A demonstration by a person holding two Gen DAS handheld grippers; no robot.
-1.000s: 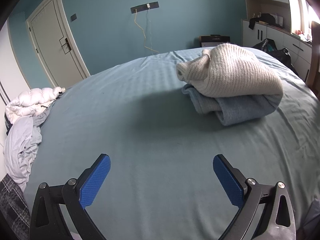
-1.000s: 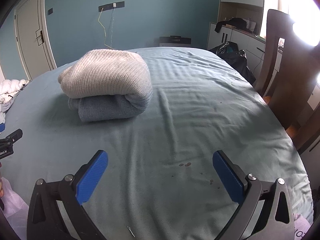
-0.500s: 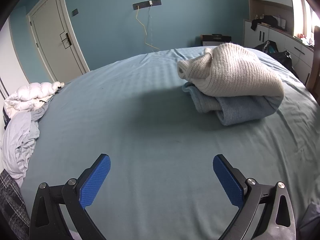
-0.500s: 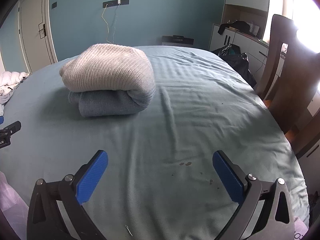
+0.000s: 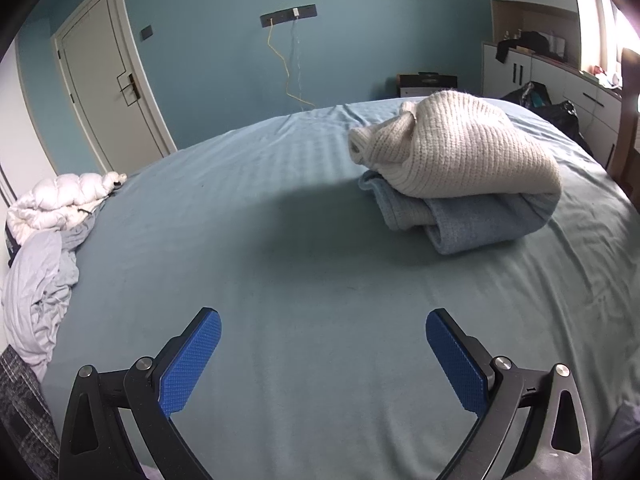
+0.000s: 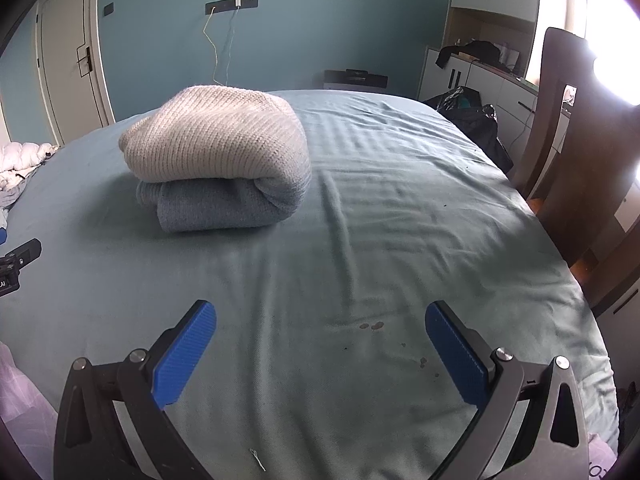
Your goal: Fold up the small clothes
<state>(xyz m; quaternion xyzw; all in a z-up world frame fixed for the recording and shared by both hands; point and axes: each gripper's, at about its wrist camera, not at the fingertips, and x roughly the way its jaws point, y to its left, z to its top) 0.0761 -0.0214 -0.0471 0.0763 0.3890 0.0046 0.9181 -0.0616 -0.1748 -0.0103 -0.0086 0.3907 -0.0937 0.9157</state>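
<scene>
On the bed (image 5: 280, 280), a folded cream-and-blue sweater (image 5: 460, 168) lies well ahead of my left gripper (image 5: 323, 354) and my right gripper (image 6: 321, 350). Both have their jaws wide open, holding nothing, above the bare sheet.

The blue layer (image 6: 216, 210) of the folded sweater lies mostly hidden under its cream top (image 6: 216, 138), the left gripper's body (image 6: 16, 264) is cut off at the right wrist view's left edge — only a black stub shows — and the small marks on the sheet (image 6: 372, 325) are too small to identify.
</scene>
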